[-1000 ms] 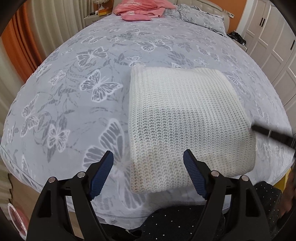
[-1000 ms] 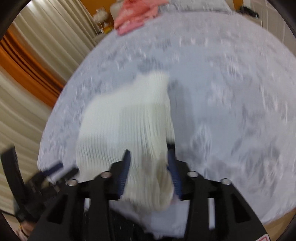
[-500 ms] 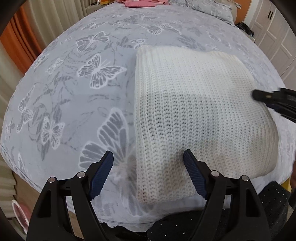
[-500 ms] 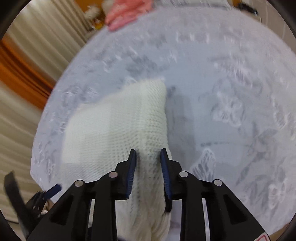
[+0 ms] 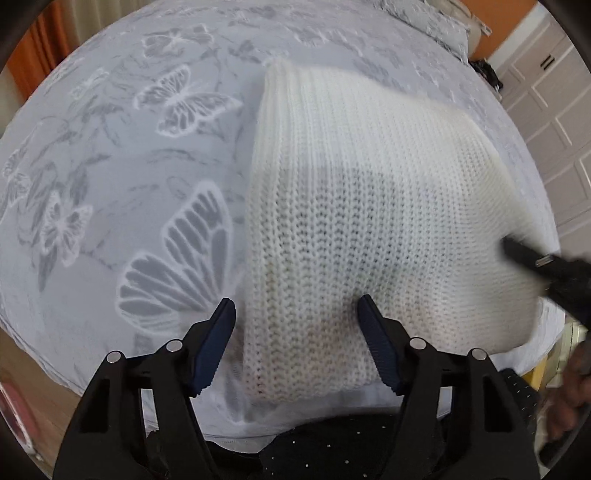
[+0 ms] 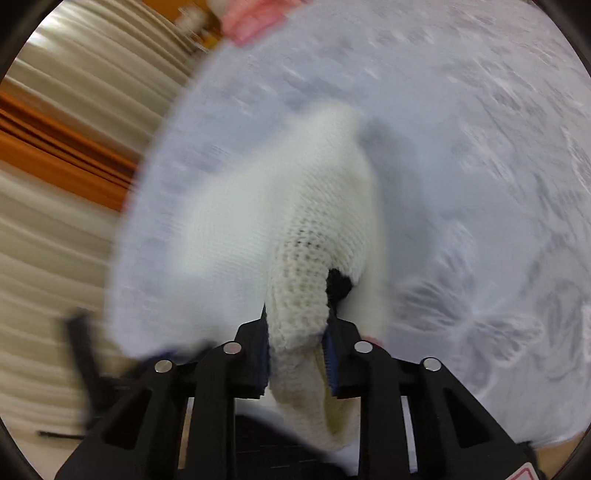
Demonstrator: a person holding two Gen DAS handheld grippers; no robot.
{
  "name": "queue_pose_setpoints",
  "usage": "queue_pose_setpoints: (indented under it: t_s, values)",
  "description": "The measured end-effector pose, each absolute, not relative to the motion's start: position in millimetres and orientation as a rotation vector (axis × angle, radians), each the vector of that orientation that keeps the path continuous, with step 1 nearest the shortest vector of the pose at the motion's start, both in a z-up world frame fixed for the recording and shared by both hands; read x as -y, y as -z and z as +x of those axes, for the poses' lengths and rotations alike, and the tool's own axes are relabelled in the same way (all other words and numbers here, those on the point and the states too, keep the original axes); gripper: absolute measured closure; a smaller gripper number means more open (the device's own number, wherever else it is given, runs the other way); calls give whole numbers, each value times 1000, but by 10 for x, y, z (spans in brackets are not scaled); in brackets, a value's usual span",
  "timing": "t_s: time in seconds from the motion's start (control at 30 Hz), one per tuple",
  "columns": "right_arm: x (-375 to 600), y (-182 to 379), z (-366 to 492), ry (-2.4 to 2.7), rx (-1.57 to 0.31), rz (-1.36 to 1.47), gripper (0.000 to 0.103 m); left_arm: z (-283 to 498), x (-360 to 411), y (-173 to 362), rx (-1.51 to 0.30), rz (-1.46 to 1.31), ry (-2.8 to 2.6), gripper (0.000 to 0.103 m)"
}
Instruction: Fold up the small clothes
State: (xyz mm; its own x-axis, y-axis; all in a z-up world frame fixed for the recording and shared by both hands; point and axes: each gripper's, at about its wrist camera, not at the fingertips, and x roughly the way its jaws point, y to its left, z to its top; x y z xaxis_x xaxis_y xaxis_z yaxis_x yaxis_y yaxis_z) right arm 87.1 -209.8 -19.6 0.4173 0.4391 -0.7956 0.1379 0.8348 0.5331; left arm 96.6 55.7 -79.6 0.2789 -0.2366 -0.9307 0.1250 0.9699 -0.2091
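- The bedspread (image 5: 110, 155), grey with white butterflies, fills the left of the left wrist view.
- The left gripper (image 5: 295, 347) points steeply down over the near left corner of the sweater (image 5: 369, 206). Its jaws stand apart and have just been closing; the knit edge lies between them, with neither pad pressing on it.
- The white knitted sweater lies folded on the bedspread near the bed's front edge, its right side lifted.
- The right gripper (image 6: 297, 354) has its jaws clamped on a bunched fold of the sweater's right edge, after closing further just now. That view is blurred.
- Pink clothes (image 6: 255, 14) lie at the far end of the bed.
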Motion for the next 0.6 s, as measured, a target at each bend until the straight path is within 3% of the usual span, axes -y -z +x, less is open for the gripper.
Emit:
queue_pose_setpoints:
  t_s: [0.13, 0.23, 0.27, 0.33, 0.4, 0.6]
  values:
    - [2079, -200, 864, -265, -1039, 513, 80, 930, -603, 623, -1219, -88, 247, 28]
    - [2146, 443, 950, -101, -1236, 307, 75, 946, -632, 653, -1230, -80, 223, 26]
    - [2225, 638, 912, -75, -1304, 338, 75, 958, -648, 668, -1239, -89, 218, 26]
    - [2402, 579, 767, -115, -1235, 514, 70, 974, -702, 647, -1233, -137, 239, 26]
    - [2530, 451, 706, -122, -1169, 581, 46, 973, -821, 608, -1204, -229, 257, 15]
    - [2735, 745, 1026, -161, -1228, 765, 34, 1468, -1028, 816, -1241, -519, 264, 11]
